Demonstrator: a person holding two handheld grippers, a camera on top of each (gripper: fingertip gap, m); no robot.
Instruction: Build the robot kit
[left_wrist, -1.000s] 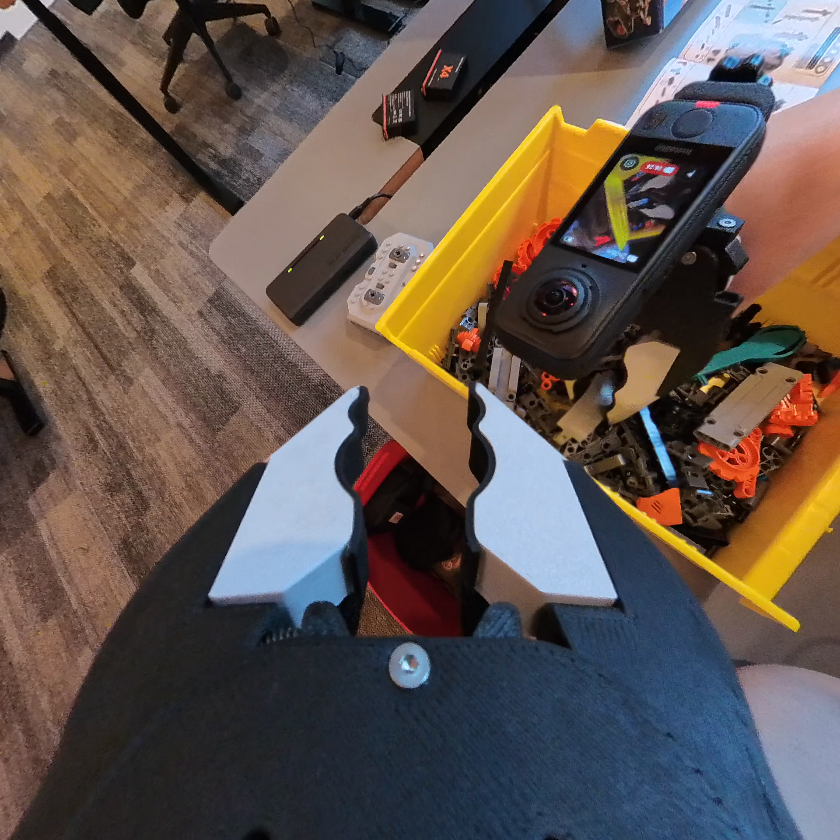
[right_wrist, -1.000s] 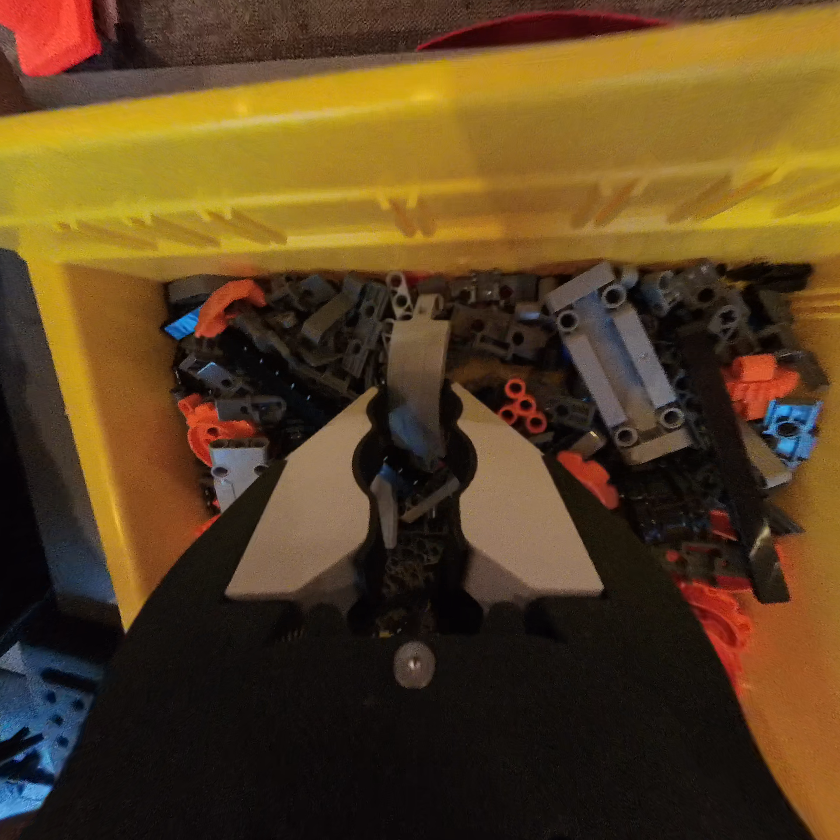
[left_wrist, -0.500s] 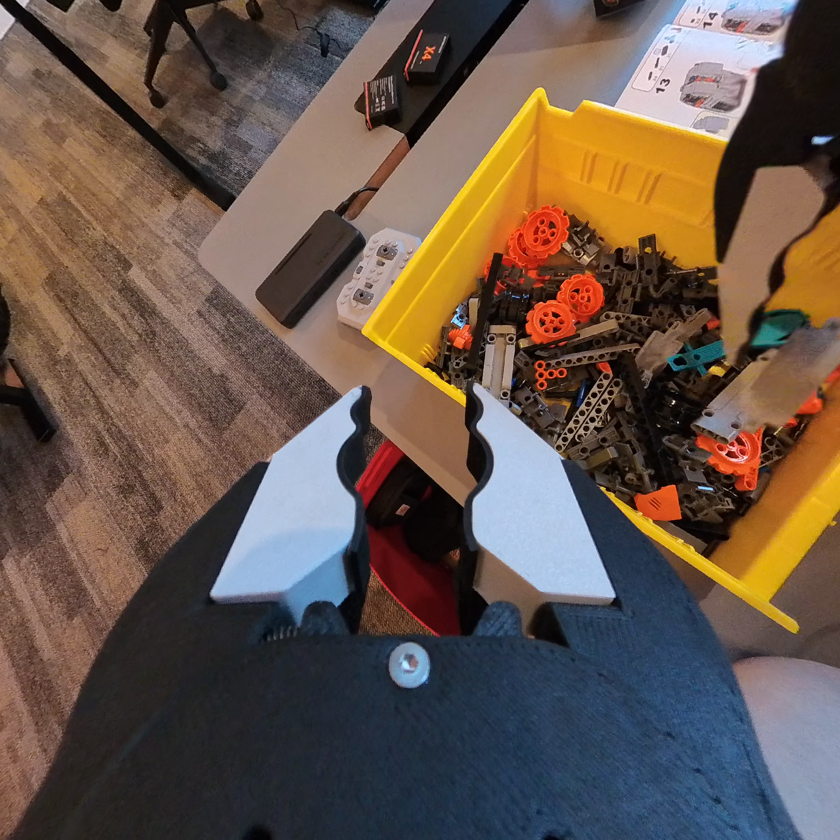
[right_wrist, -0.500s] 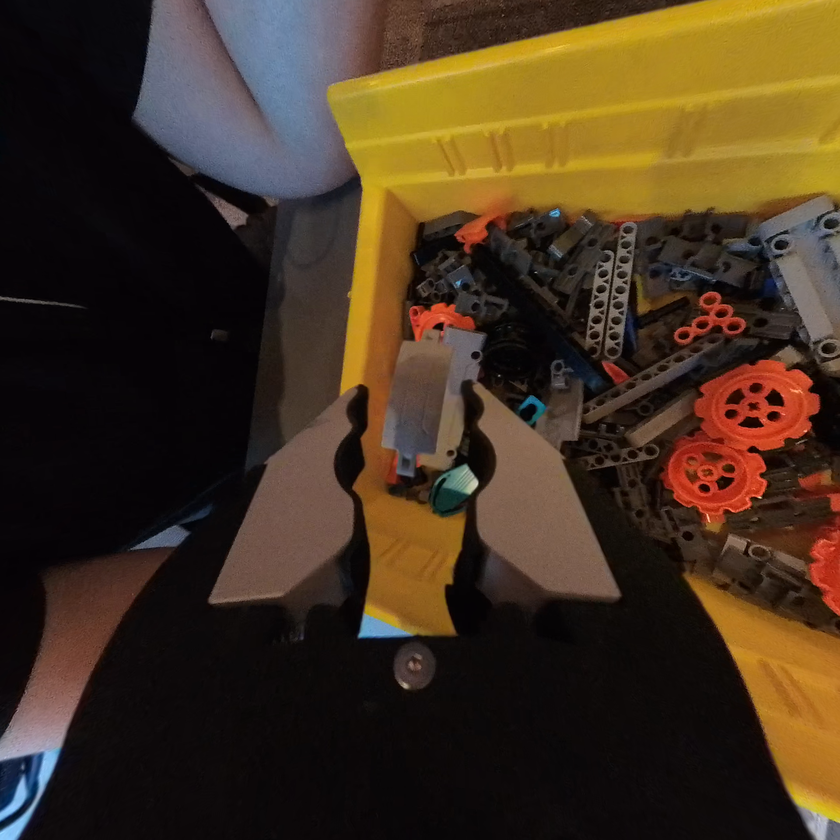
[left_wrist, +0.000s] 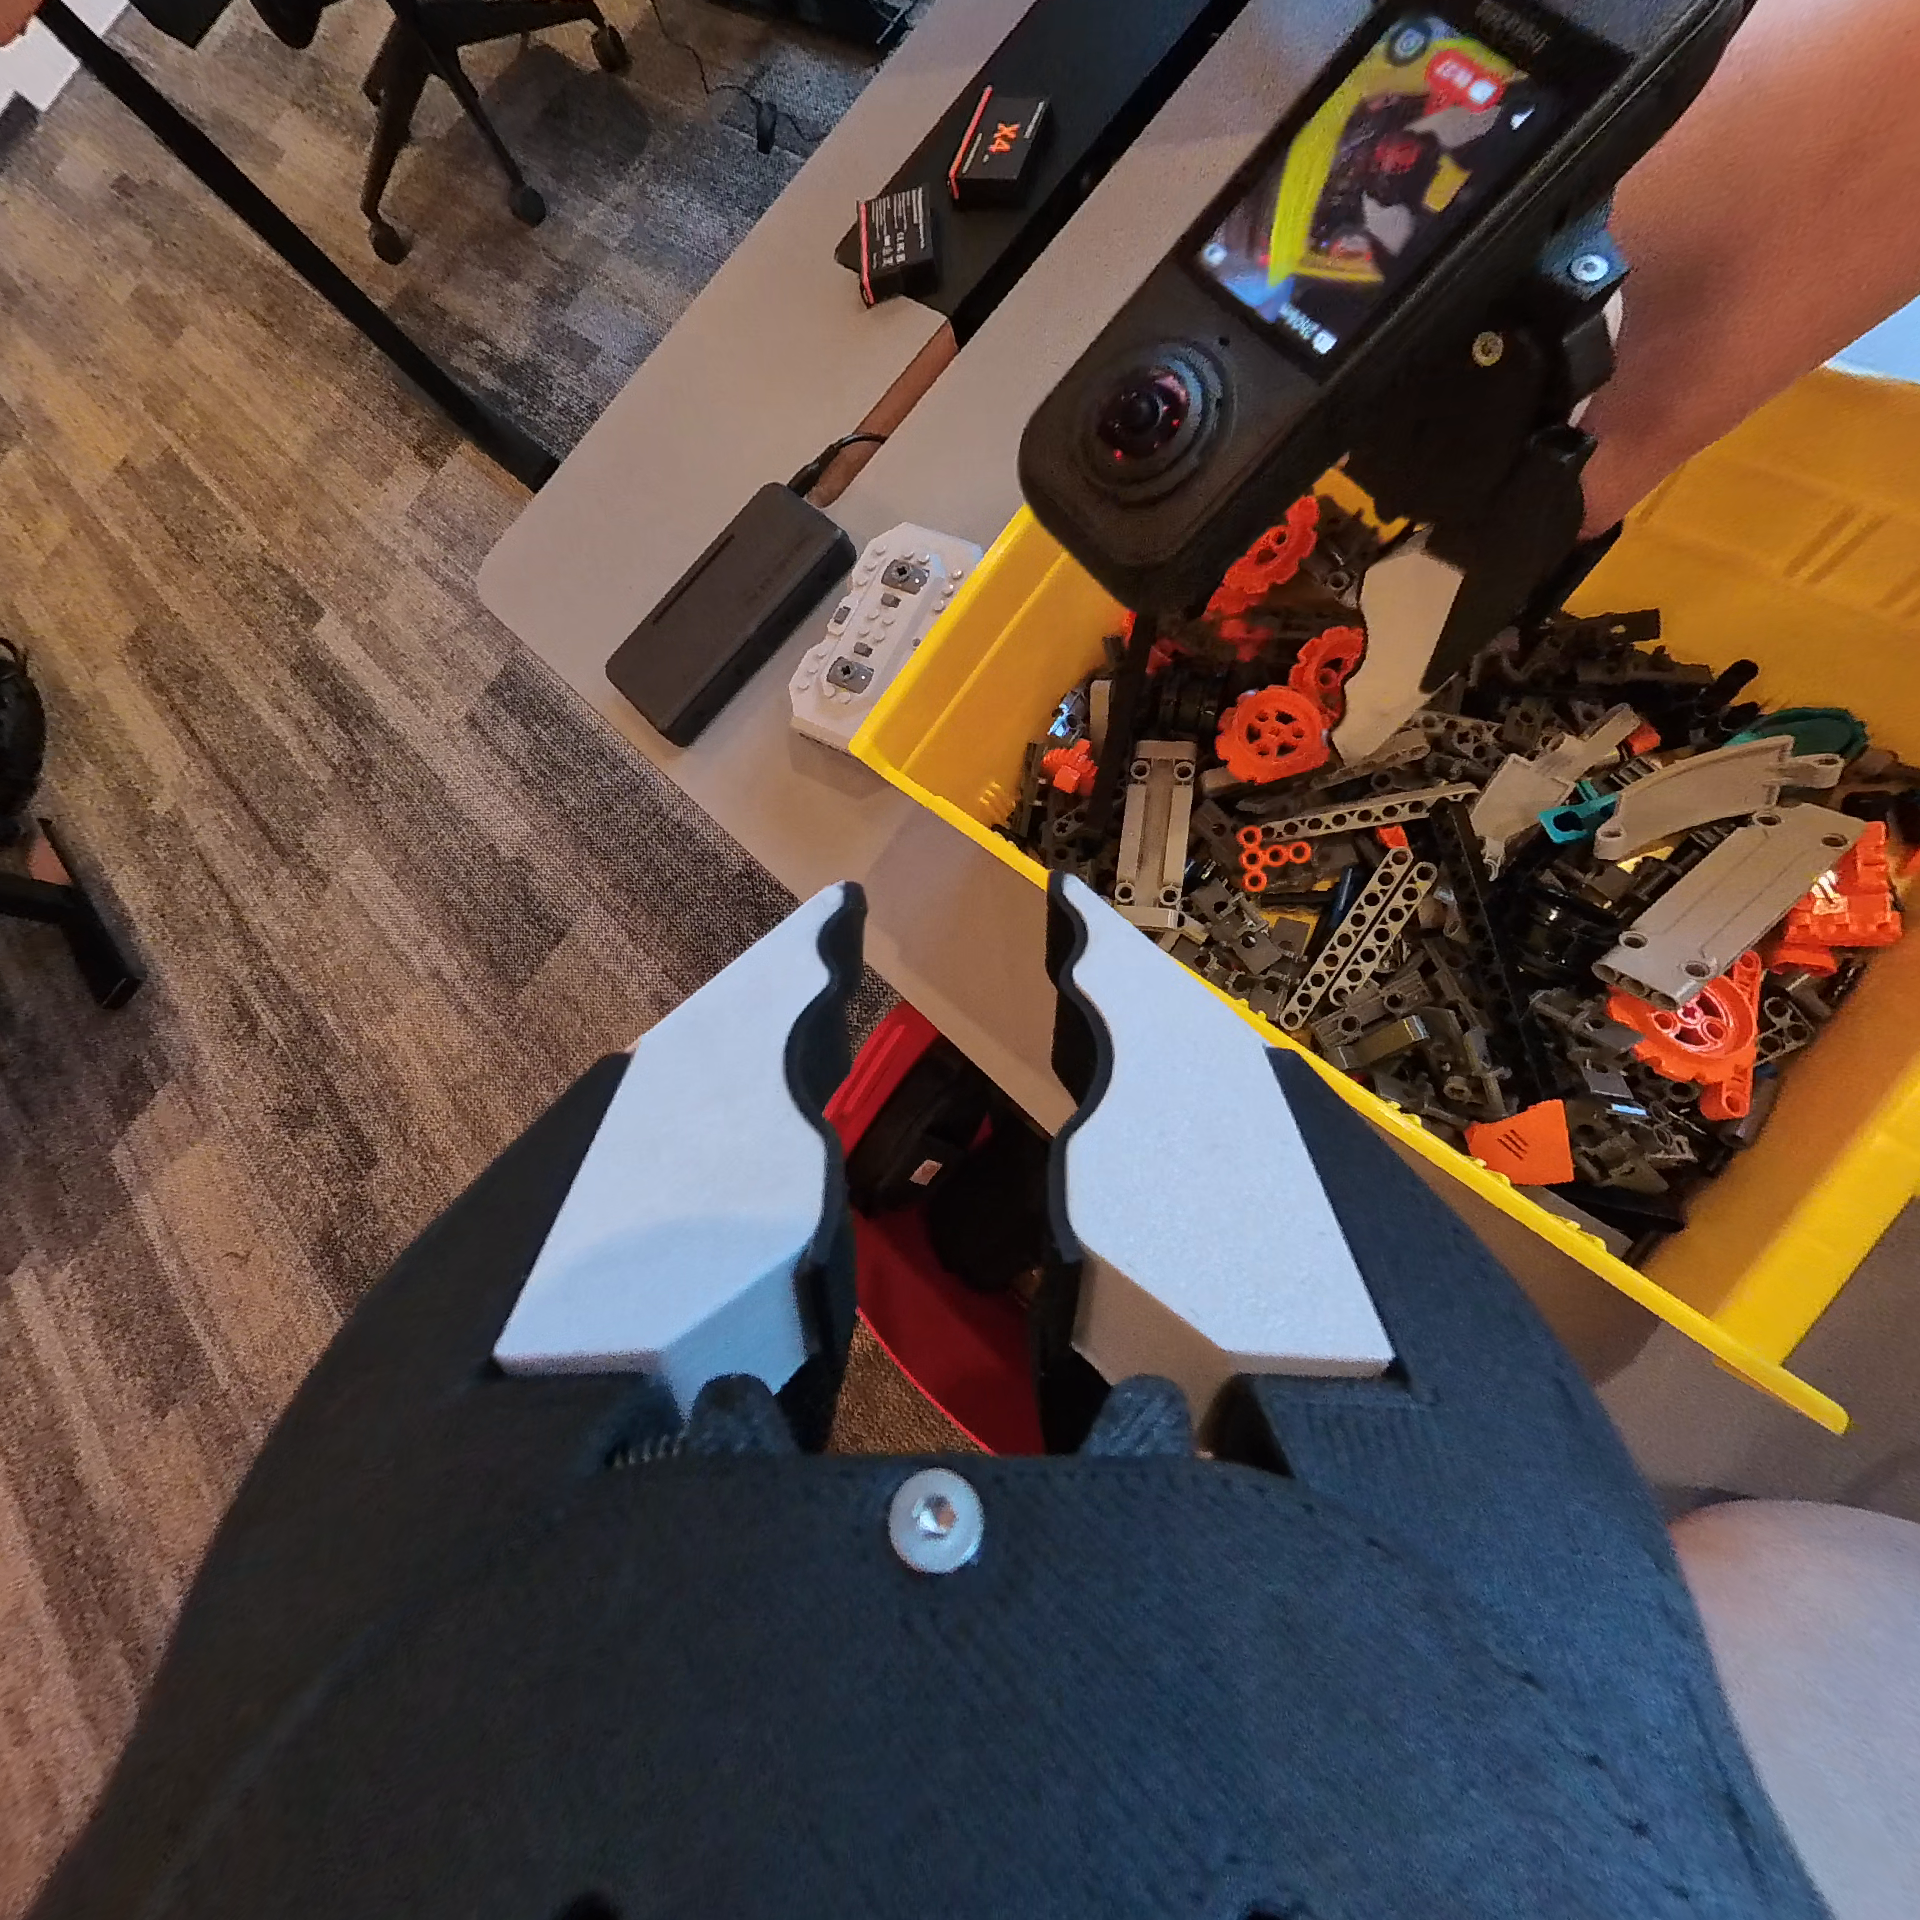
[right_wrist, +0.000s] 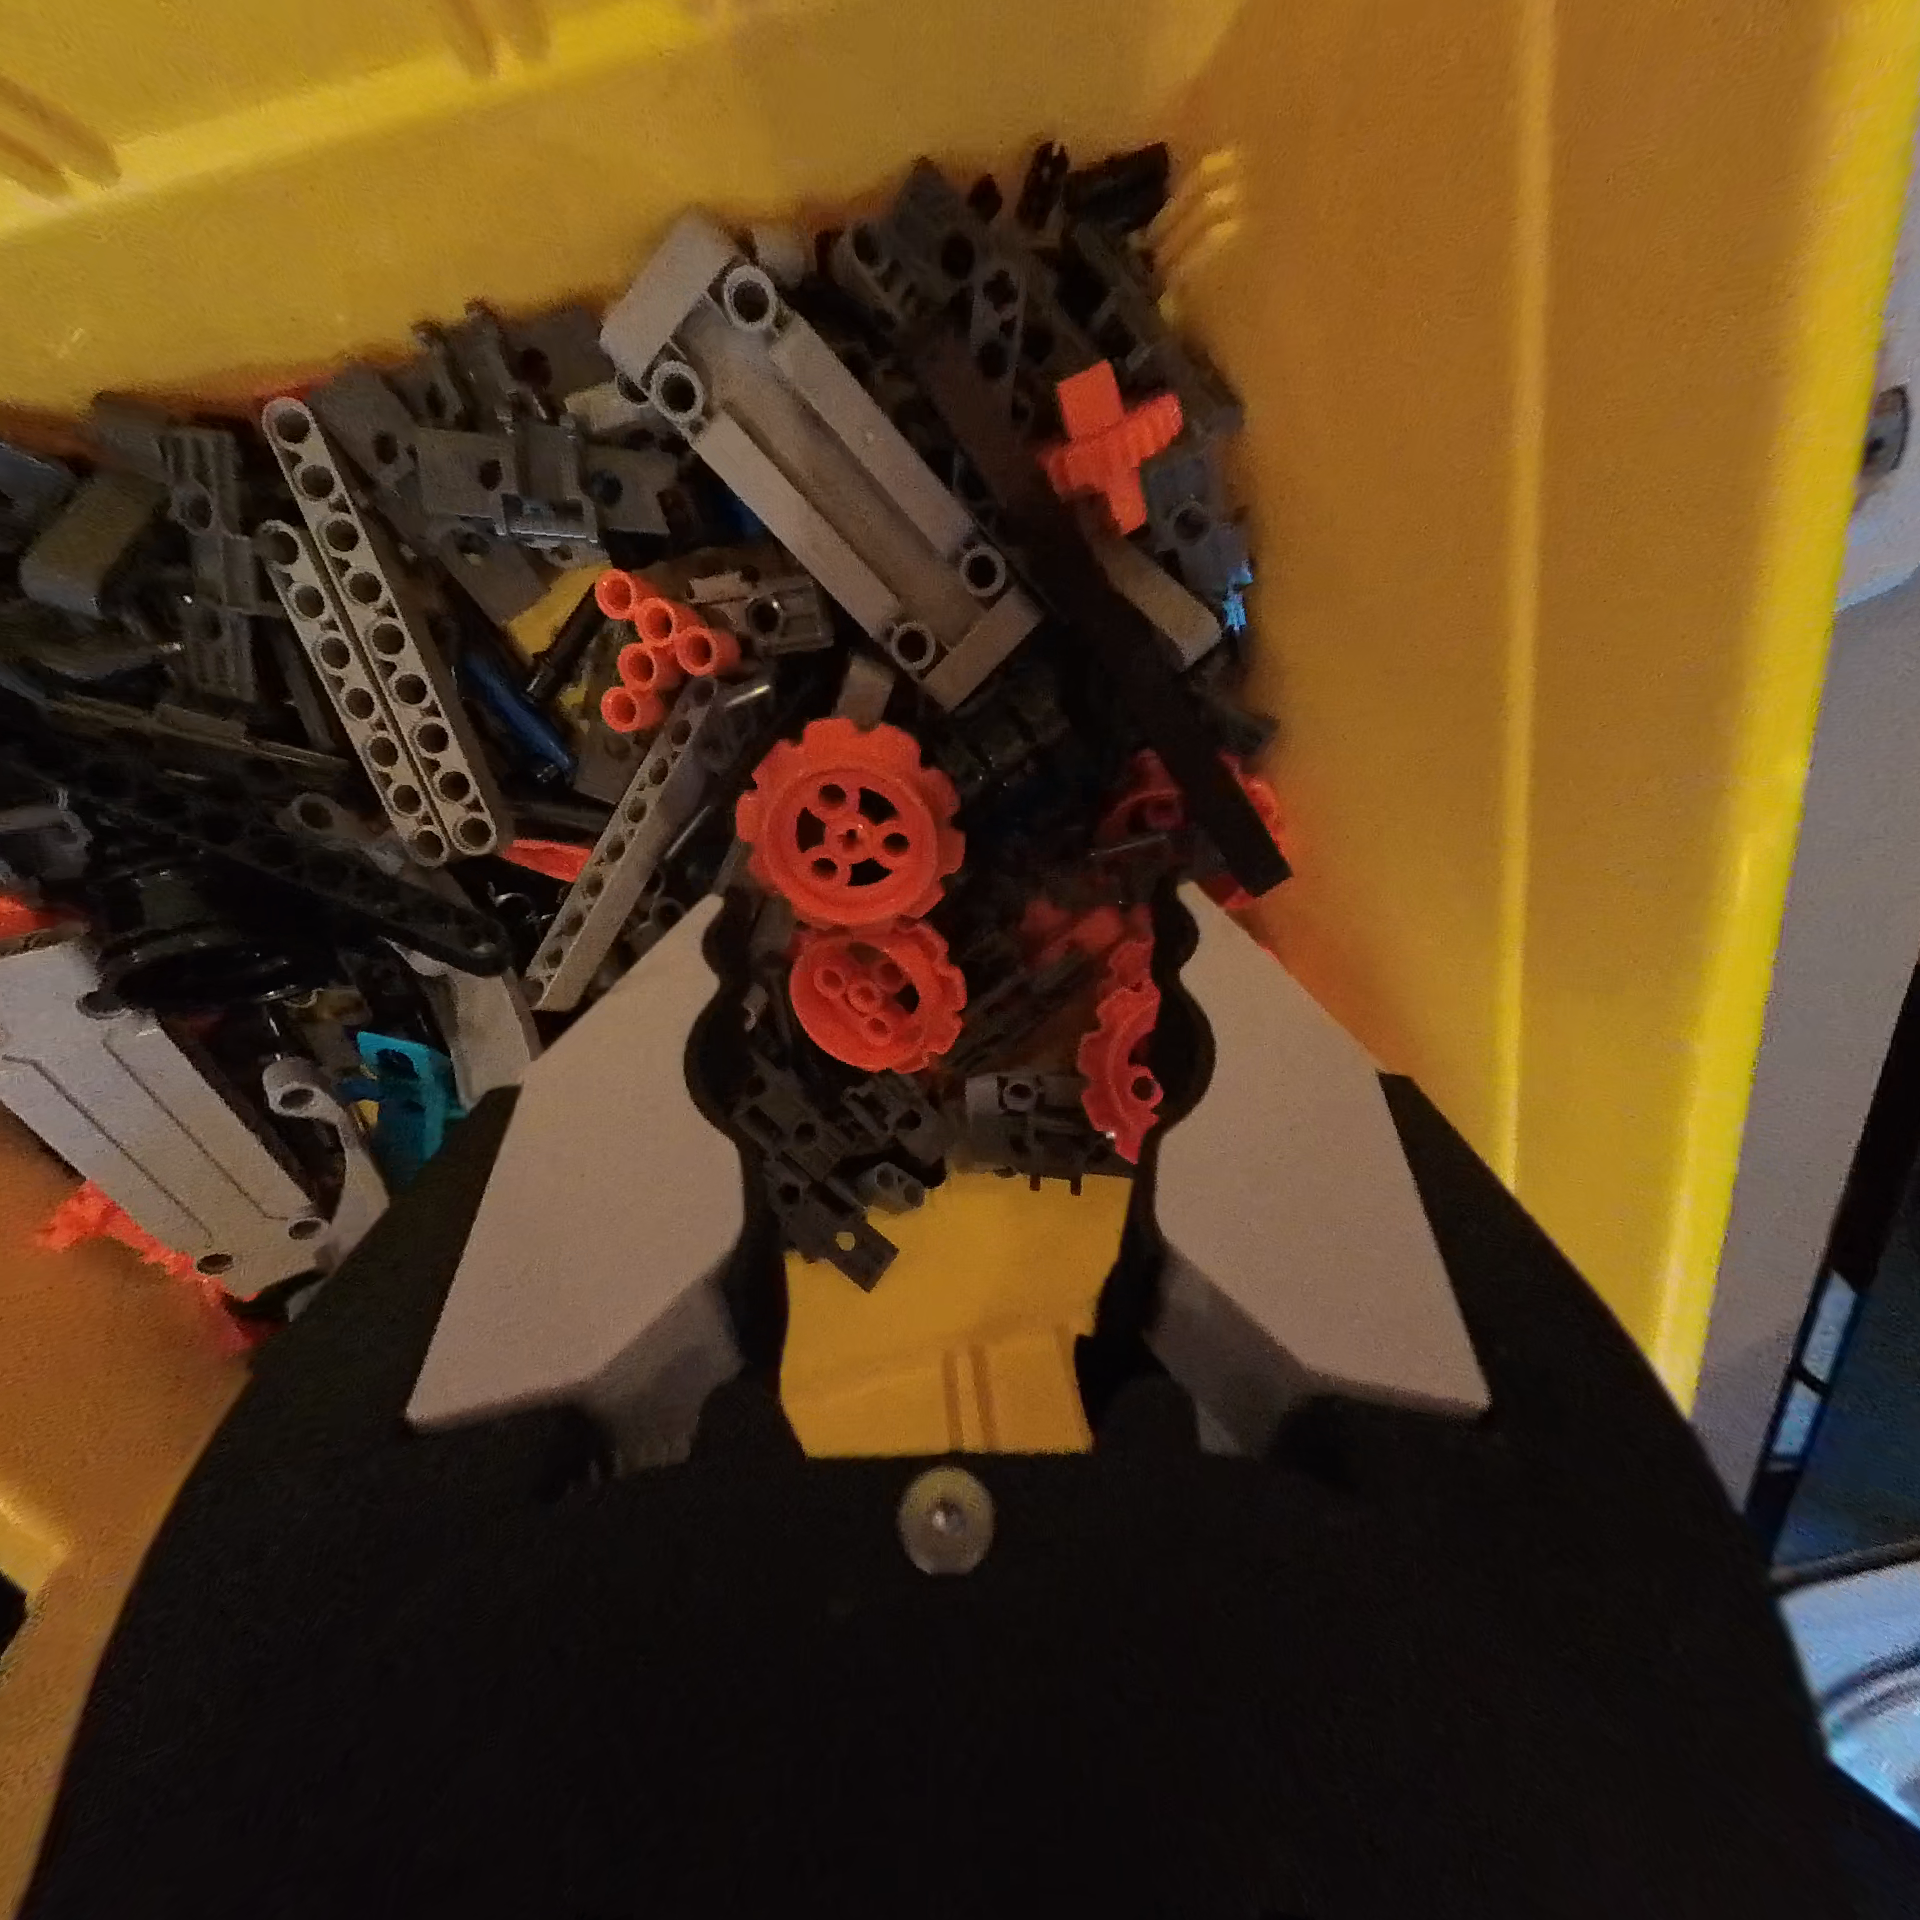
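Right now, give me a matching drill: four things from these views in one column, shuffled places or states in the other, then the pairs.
Things:
1. left claw
2. right claw
3. black box
4. orange wheels

Places or states:
A. on the grey table, beside the white block
B. open, empty, off the table edge, over a red bag
C. on the parts pile, one between the fingertips
D. open, down inside the yellow bin

Pairs: 1-B, 2-D, 3-A, 4-C
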